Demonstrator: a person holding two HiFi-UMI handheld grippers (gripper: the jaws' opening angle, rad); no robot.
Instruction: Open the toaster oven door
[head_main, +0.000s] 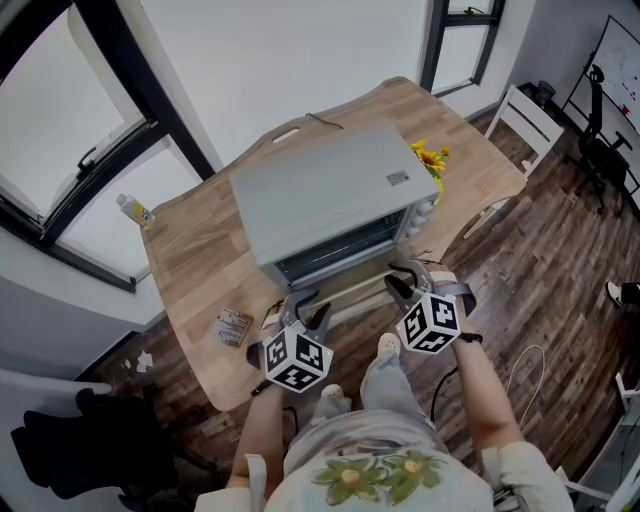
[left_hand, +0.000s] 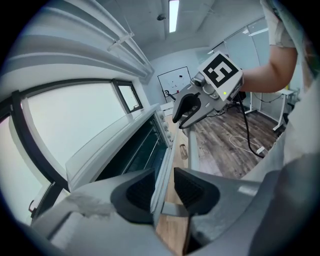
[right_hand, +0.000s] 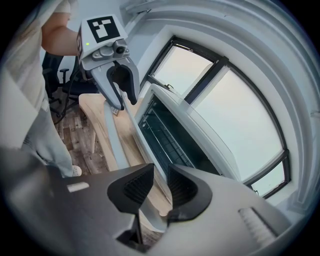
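Grey toaster oven door (head_main: 340, 250) ajar; left claw (left_hand: 162, 189) & right claw (right_hand: 161, 186) prob. both pinching its handle (right_hand: 114, 137).

A light wooden counter (head_main: 200, 250) with rounded corners stands against a wall of large dark-framed windows (head_main: 60, 150). At its far left corner, by the glass, stands a small clear bottle (head_main: 133, 209). A small printed packet (head_main: 233, 327) lies flat near the counter's front left edge. Yellow flowers (head_main: 432, 160) sit at the right end of the counter. Beyond that end a white chair (head_main: 528, 120) stands on the dark wood-plank floor (head_main: 540, 290), with a black office chair (head_main: 600, 150) and a whiteboard (head_main: 618, 60) further off. A white cable (head_main: 525, 365) loops across the floor. A long ceiling light (left_hand: 173, 15) glows overhead.
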